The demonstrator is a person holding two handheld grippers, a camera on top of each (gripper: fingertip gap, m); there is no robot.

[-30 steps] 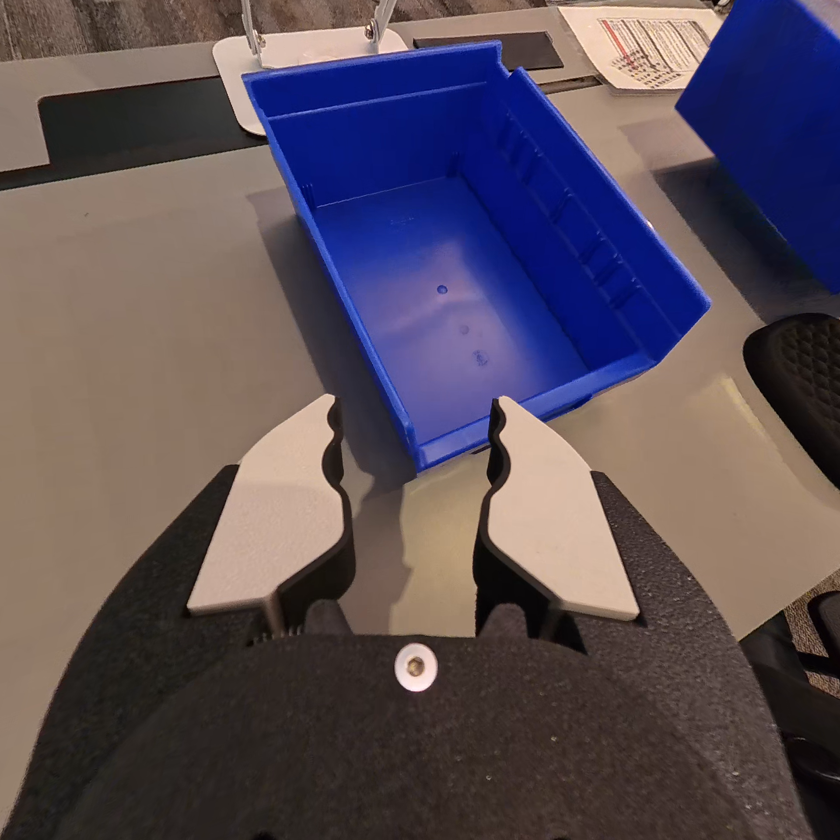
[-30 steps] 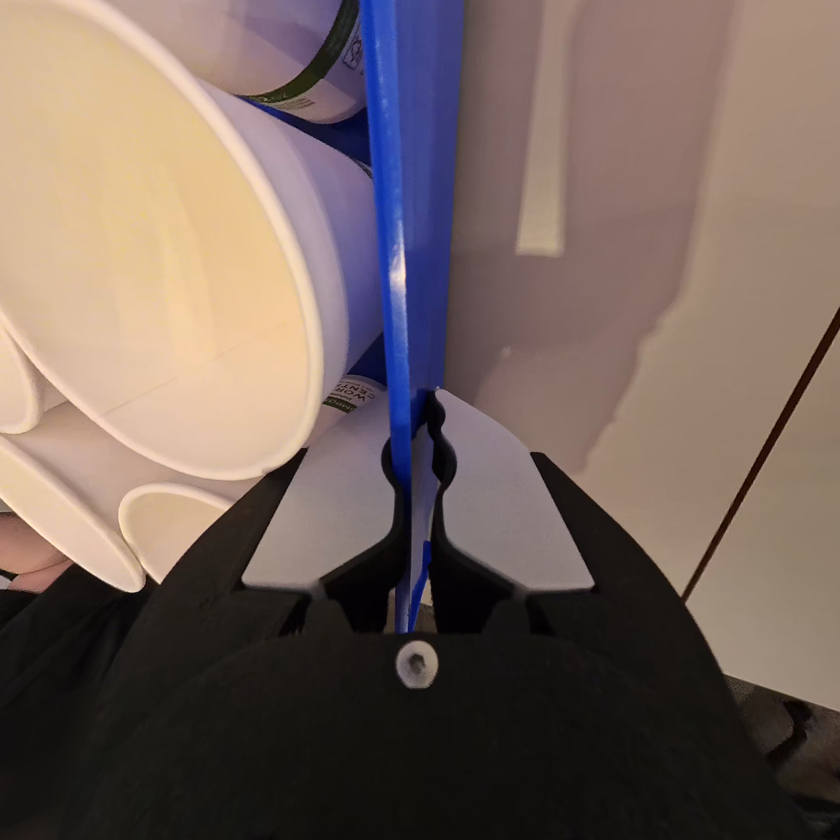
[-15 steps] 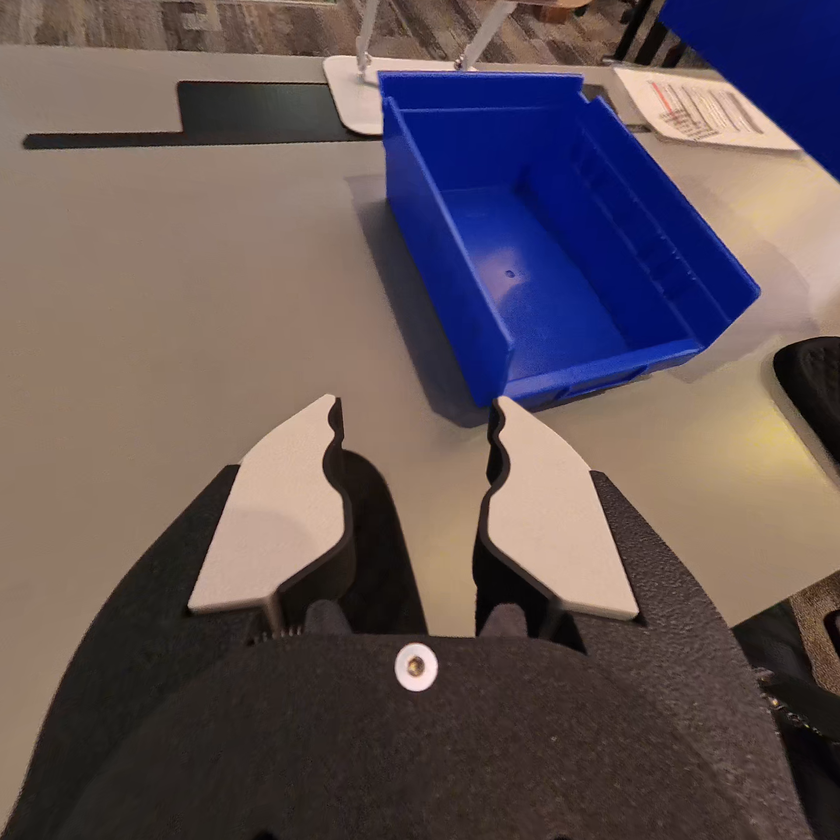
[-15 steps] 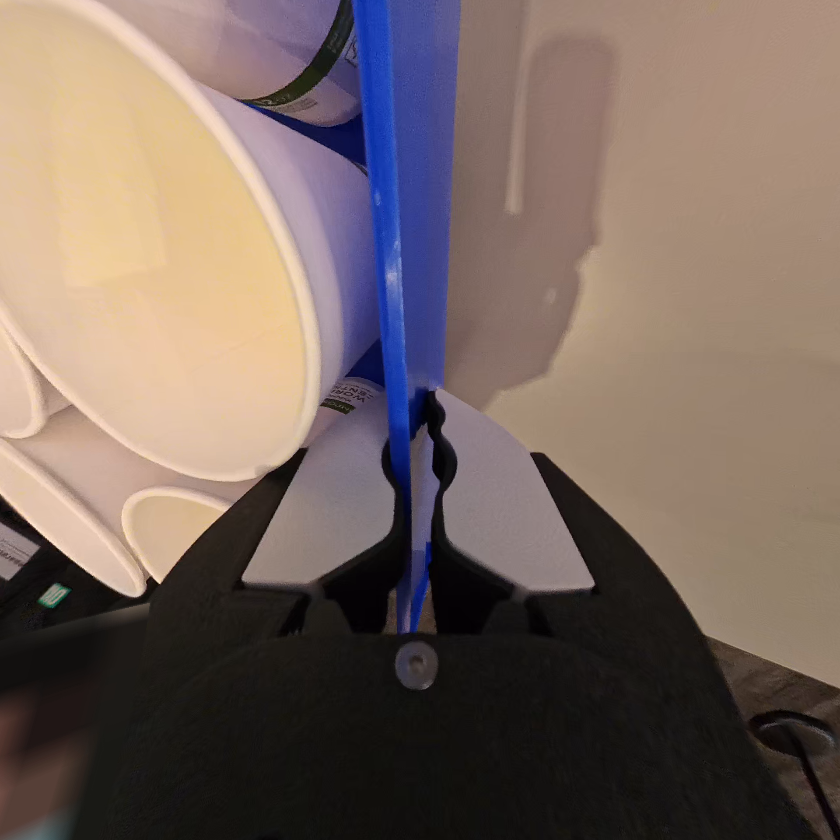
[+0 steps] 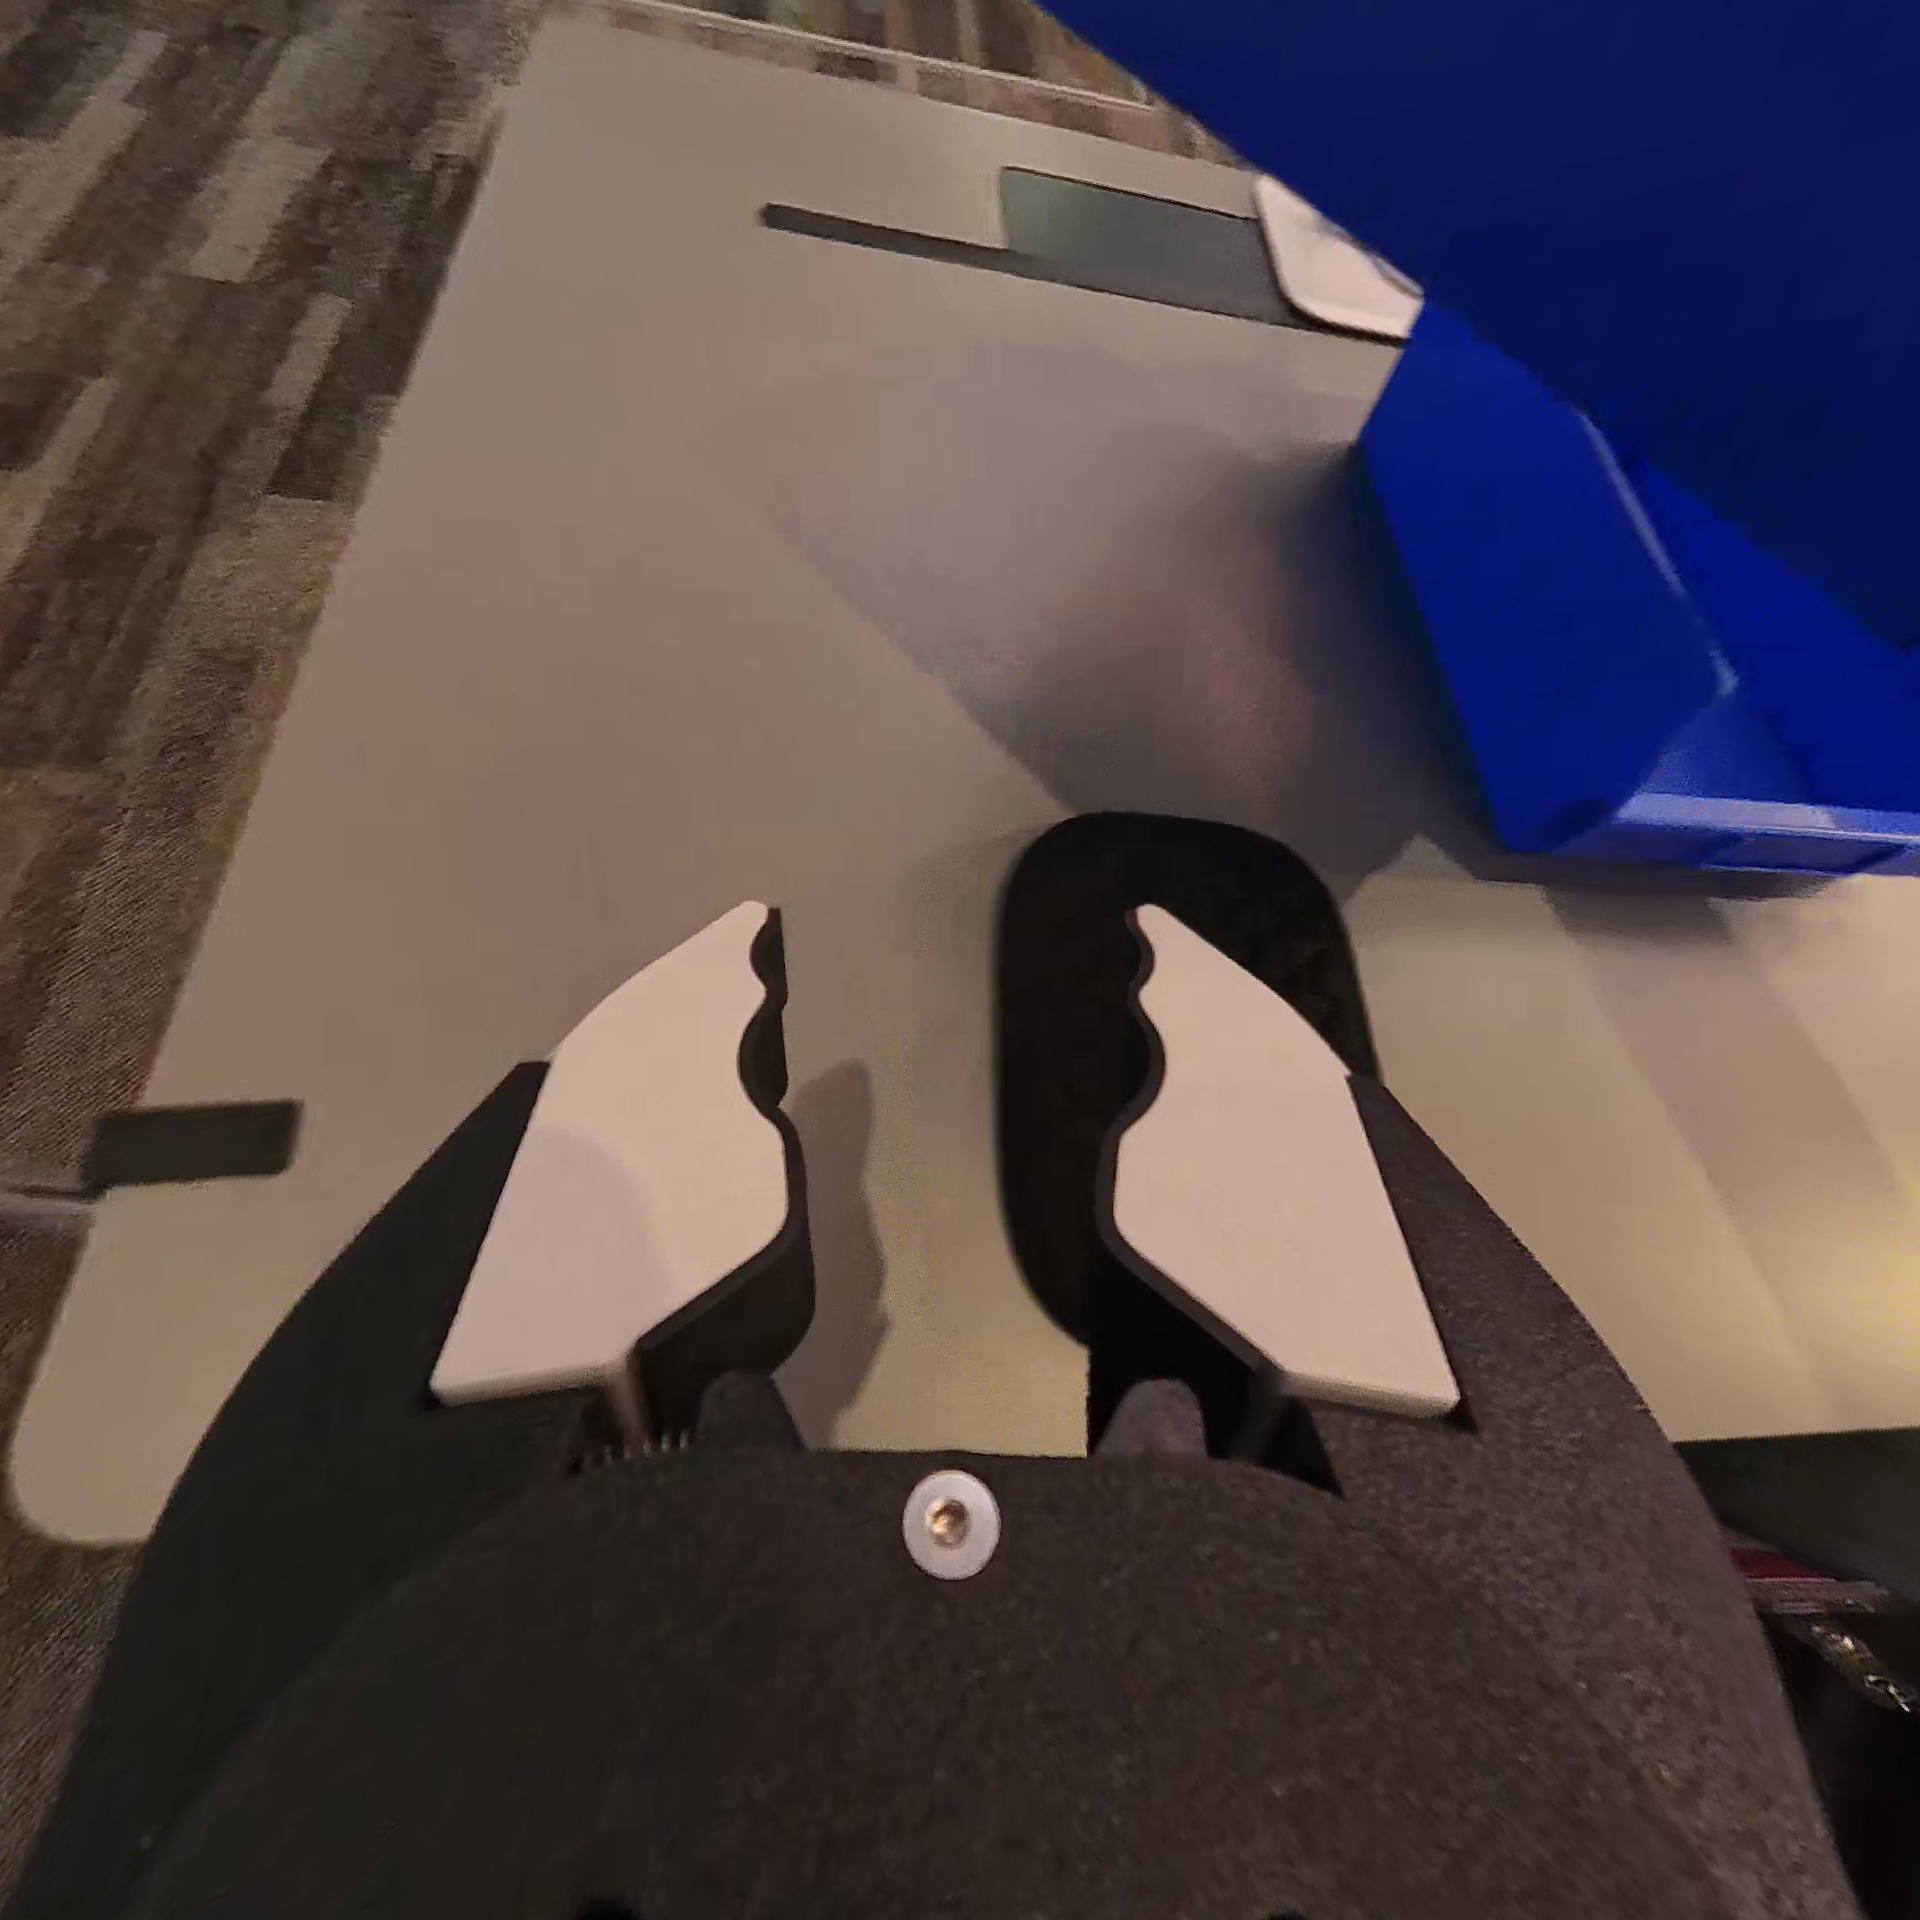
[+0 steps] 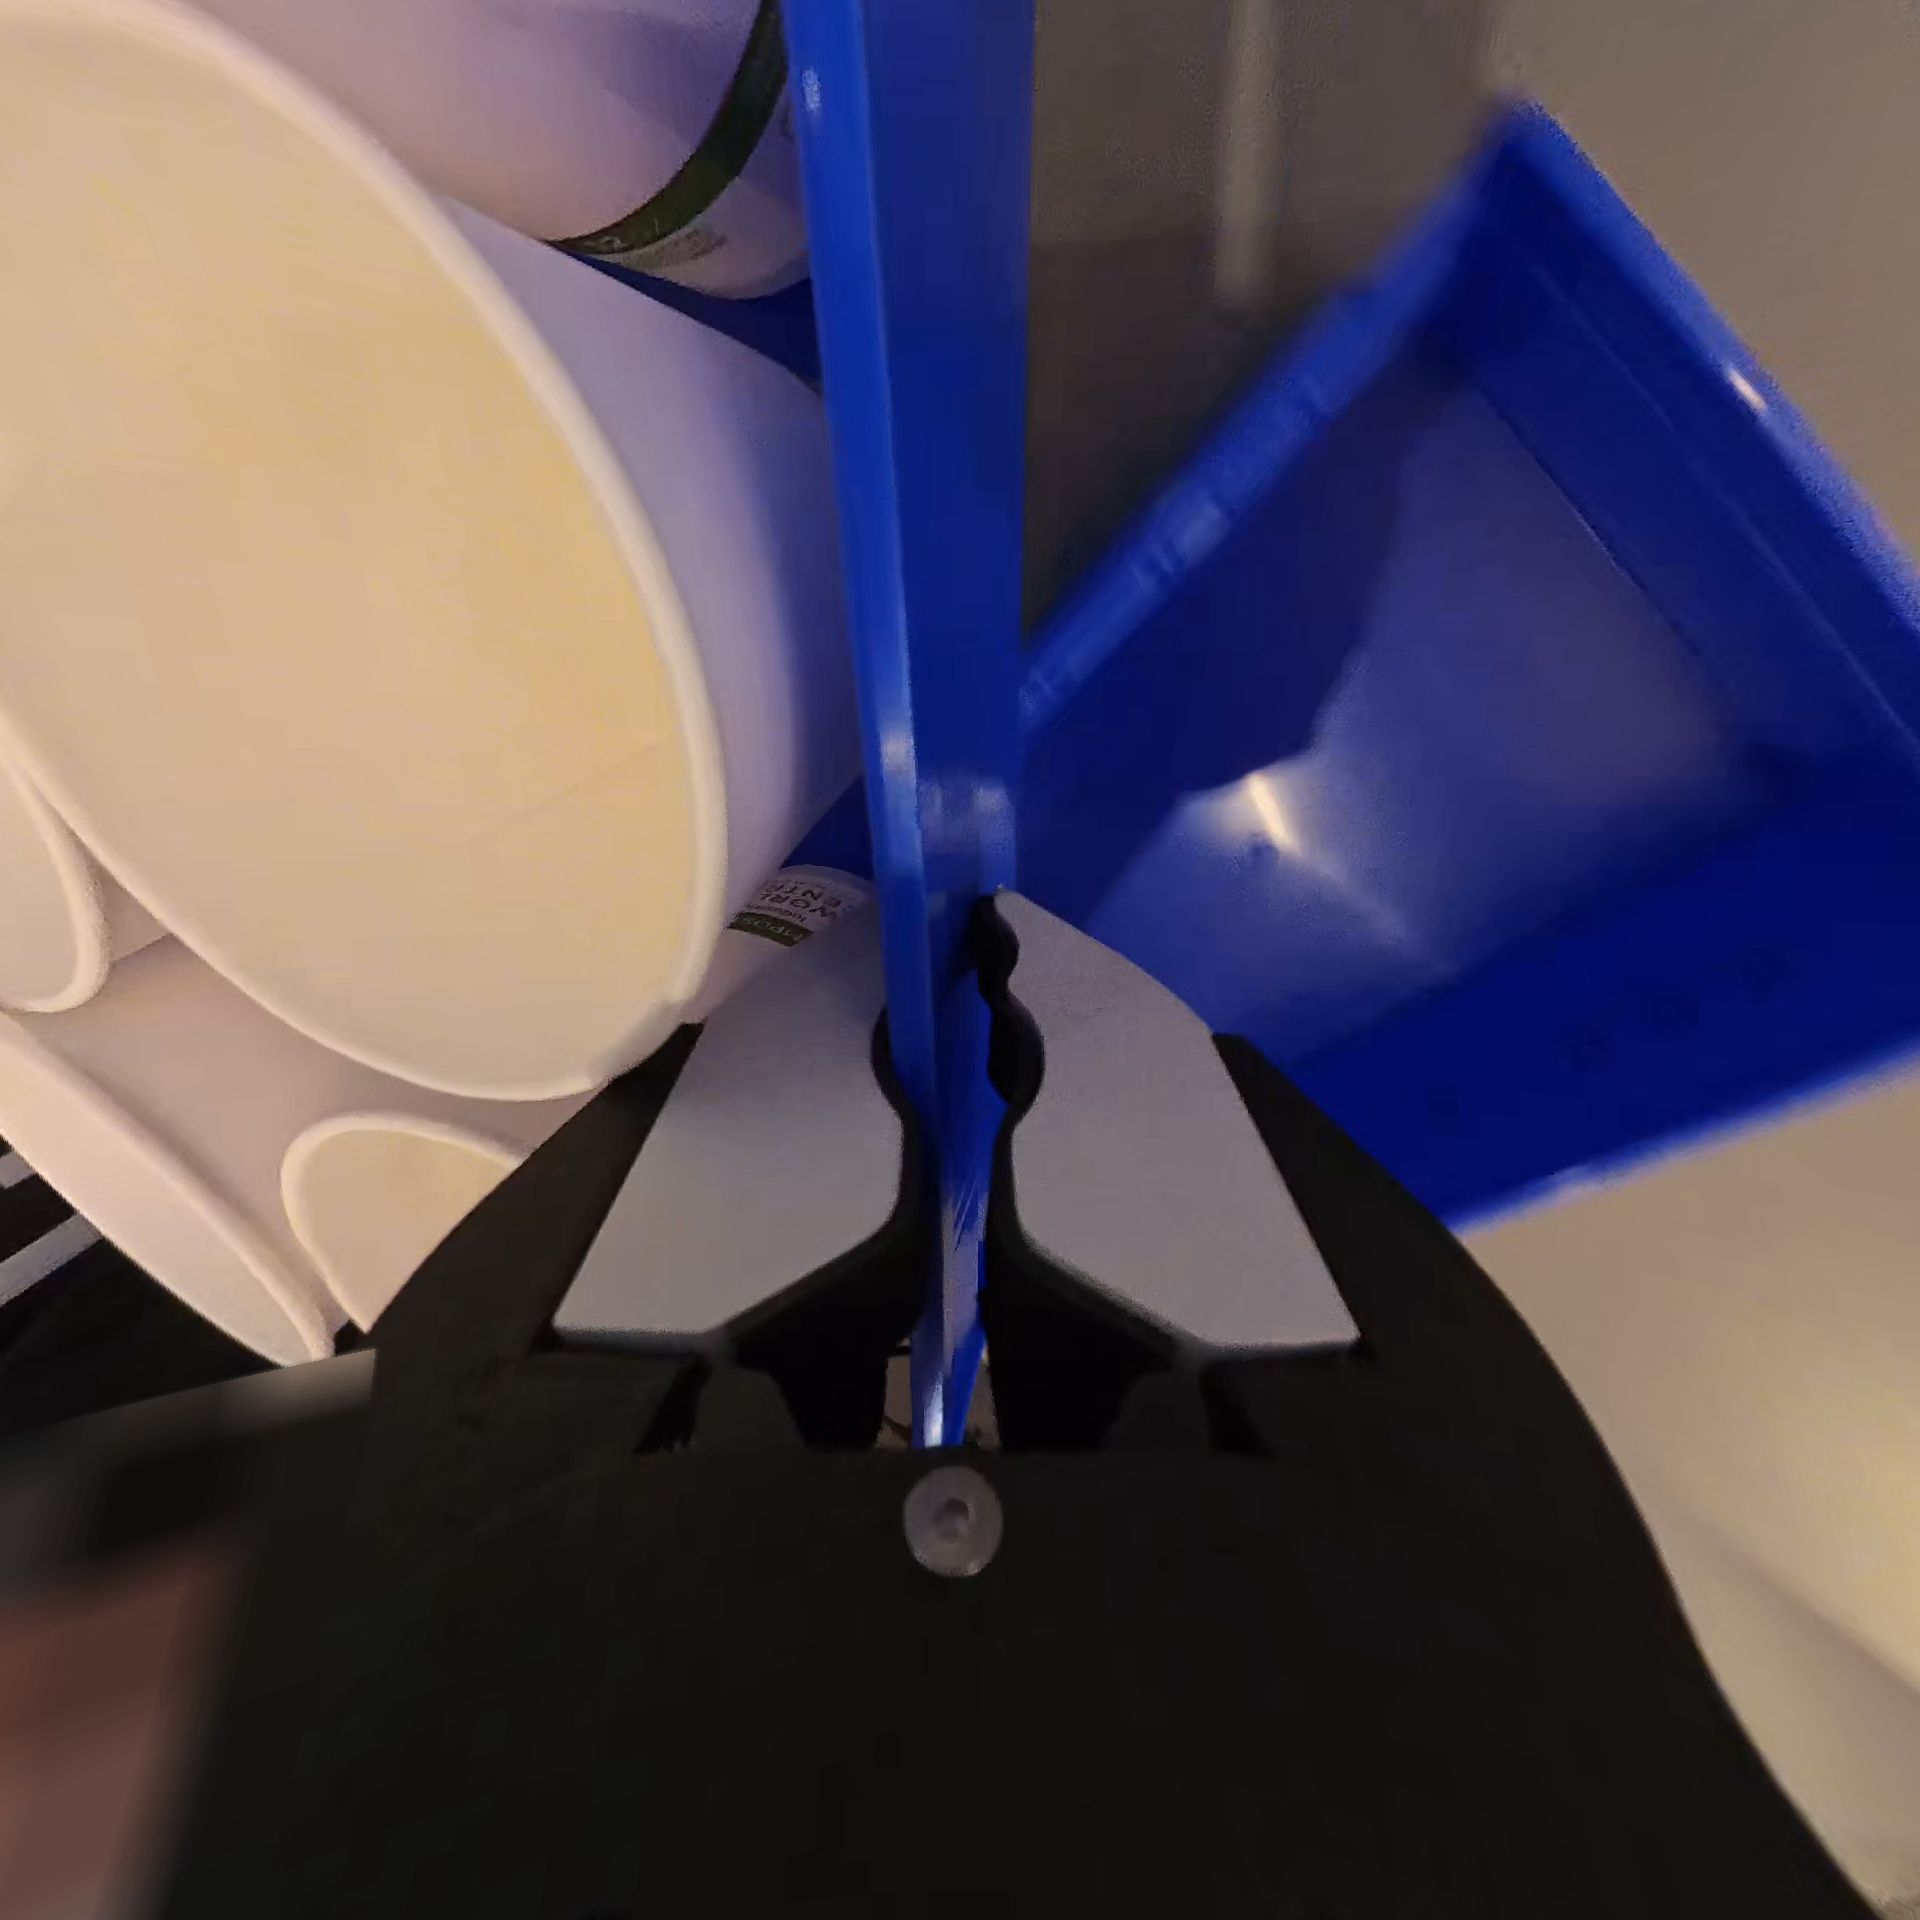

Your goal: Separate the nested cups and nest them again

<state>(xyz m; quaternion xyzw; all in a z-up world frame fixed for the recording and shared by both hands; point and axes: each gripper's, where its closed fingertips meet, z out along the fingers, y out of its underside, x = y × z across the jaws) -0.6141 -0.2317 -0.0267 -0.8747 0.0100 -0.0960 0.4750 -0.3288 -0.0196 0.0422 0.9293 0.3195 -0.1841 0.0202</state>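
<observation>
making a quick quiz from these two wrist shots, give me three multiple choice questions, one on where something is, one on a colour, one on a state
1. Where are the white cups?
A. in the bin held by the right gripper
B. in the bin on the table
C. loose on the table

2. What colour is the empty bin on the table?
A. red
B. blue
C. grey

3. What state is the left gripper in?
A. shut on a cup
B. shut on a bin wall
C. open, holding nothing

Answers:
1. A: the cups lie on their sides behind the blue wall that the right gripper clamps.
2. B: its walls and floor are blue in both views.
3. C: its fingers stand apart with only table between them.
</observation>
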